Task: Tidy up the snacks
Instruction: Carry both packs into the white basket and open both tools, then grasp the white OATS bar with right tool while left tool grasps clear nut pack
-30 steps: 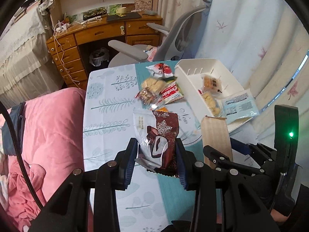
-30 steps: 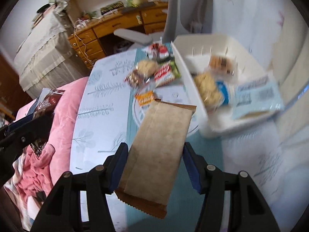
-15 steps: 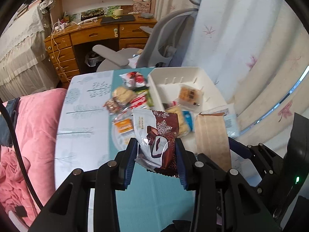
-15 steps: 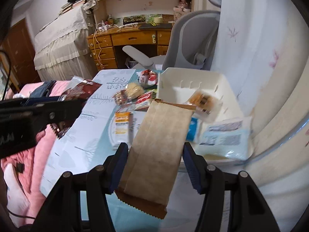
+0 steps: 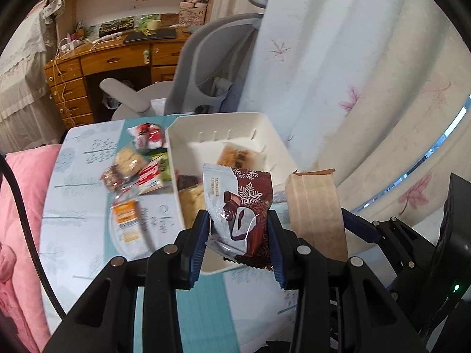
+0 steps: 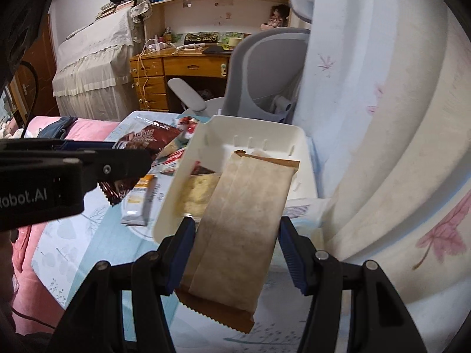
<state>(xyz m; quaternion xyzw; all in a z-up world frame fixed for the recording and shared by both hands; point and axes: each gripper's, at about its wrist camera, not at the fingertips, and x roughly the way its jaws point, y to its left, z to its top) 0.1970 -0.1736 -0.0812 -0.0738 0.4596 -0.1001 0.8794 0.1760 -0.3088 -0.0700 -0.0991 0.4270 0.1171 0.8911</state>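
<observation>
Left gripper [image 5: 238,229] clamped on chocolate packet [image 5: 241,206], right gripper [image 6: 237,247] on brown packet [image 6: 244,220], above white bin [image 5: 270,129]

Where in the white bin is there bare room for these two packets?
The white bin is bare along its far wall, behind the clear-wrapped pastry. Its near left corner is crowded by the yellow cake pack. Loose snacks crowd the tablecloth left of it.
</observation>
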